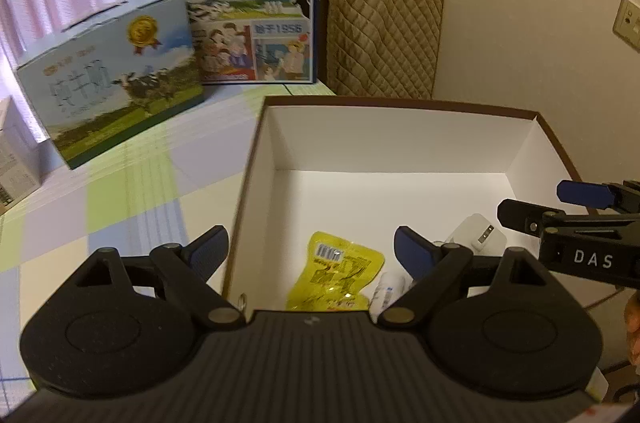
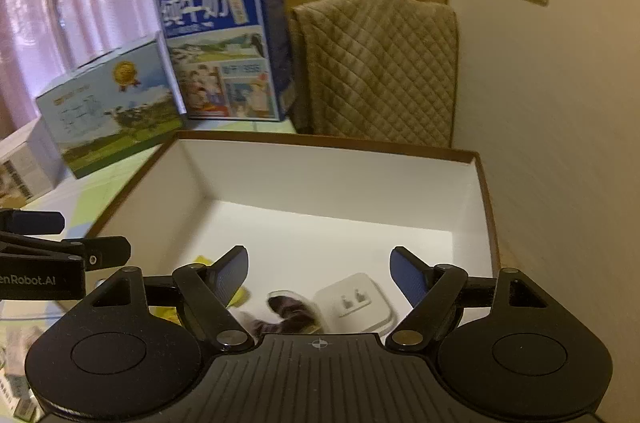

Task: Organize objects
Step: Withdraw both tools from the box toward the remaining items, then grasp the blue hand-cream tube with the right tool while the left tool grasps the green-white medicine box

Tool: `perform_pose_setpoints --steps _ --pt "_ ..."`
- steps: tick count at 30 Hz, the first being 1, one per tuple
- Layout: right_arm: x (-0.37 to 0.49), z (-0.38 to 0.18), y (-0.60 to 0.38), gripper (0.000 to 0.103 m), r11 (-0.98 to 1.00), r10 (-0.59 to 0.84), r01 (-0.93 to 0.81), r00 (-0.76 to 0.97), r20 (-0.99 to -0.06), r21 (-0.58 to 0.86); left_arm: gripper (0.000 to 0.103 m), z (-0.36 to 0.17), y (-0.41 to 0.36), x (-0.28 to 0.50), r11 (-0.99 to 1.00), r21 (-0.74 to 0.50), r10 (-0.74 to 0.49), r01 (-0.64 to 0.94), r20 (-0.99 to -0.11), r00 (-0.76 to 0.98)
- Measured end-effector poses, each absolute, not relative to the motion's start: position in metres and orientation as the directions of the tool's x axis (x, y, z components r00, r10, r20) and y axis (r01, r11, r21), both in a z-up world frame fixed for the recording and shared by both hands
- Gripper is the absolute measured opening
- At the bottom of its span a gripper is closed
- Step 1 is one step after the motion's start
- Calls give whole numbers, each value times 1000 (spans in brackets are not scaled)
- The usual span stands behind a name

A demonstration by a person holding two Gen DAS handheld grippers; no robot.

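Note:
An open white box with a brown rim (image 1: 400, 102) (image 2: 320, 139) sits on the checked tablecloth. Inside near its front lie a yellow snack packet (image 1: 336, 273), a white charger plug (image 1: 480, 233) (image 2: 356, 299), a small white wrapped item (image 1: 386, 291) and a clear packet with something dark in it (image 2: 290, 307). My left gripper (image 1: 310, 255) hangs open over the box's front left wall, nothing between its fingers. My right gripper (image 2: 318, 277) is open above the plug and dark packet, holding nothing. Each gripper shows at the other view's edge (image 1: 576, 211) (image 2: 60, 243).
Two milk cartons stand behind the box: a pale blue one (image 1: 112, 79) (image 2: 108, 107) and a taller dark blue one (image 1: 248, 7) (image 2: 224, 47). A chair with a quilted cover (image 1: 380, 31) (image 2: 376, 71) is at the far edge. A white carton (image 1: 16, 159) sits left. The wall is on the right.

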State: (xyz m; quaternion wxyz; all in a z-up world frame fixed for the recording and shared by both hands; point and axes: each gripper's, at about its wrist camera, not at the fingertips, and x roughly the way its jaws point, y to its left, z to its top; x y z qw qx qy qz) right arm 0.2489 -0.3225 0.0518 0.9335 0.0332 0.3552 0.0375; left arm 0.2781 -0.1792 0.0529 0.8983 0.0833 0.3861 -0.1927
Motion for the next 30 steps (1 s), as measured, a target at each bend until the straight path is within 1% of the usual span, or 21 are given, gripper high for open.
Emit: perform_pose_setpoints --steps 6,12,18,25,30 --pt "232 75 -304 75 993 118 -82 774 -622 86 88 72 -148 253 925 -8 -277 380 -697 661" --pt "206 89 -274 75 980 196 -167 776 -599 104 88 89 -108 225 944 -24 -259 328 -668 697" --pt "181 90 -249 75 960 277 -243 760 -588 138 88 95 -65 196 962 -37 -229 271 -651 724" --pt "164 81 -228 75 915 403 -334 713 -573 228 88 91 -15 168 983 -36 -160 180 -645 747" --pt "161 72 -214 75 900 431 -370 683 -590 230 88 83 17 152 992 -51 -121 116 -652 749"
